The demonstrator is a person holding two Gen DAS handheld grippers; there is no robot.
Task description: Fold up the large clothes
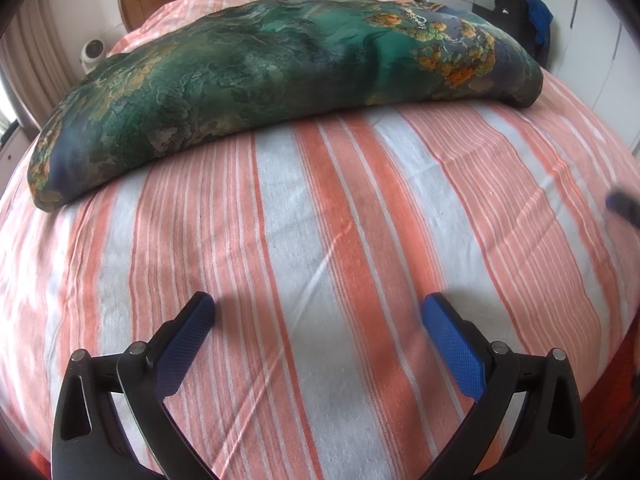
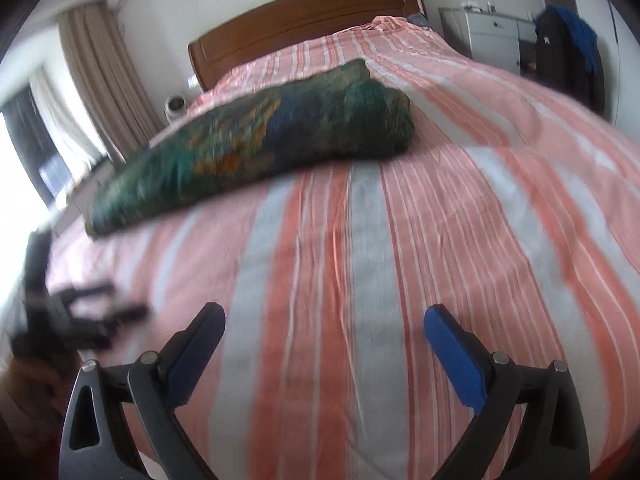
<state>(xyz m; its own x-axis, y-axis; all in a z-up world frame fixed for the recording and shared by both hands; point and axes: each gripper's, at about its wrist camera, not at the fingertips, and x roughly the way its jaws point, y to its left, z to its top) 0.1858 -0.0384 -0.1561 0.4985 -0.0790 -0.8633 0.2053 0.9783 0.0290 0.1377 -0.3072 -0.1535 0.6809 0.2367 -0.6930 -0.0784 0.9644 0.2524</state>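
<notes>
Bare striped bedspread [image 1: 320, 240] is seen between both grippers and the folded green garment [image 1: 280, 72], which lies across the bed as the one raised obstacle. Open cover is also seen to the garment's right [image 2: 500, 128]. The left gripper [image 2: 80, 312] is seen low at the left, blurred.

Bedroom in a home: bed [image 1: 320, 216] under a pink-and-white striped sheet, wooden headboard [image 2: 304, 20] against a white wall, beige curtain [image 2: 100, 80] beside a bright window [image 2: 24, 152], white drawers [image 2: 494, 36] at the far wall, dark and blue clothes [image 2: 568, 52] hung beside them, small round white appliance [image 1: 93, 50] by the bed
</notes>
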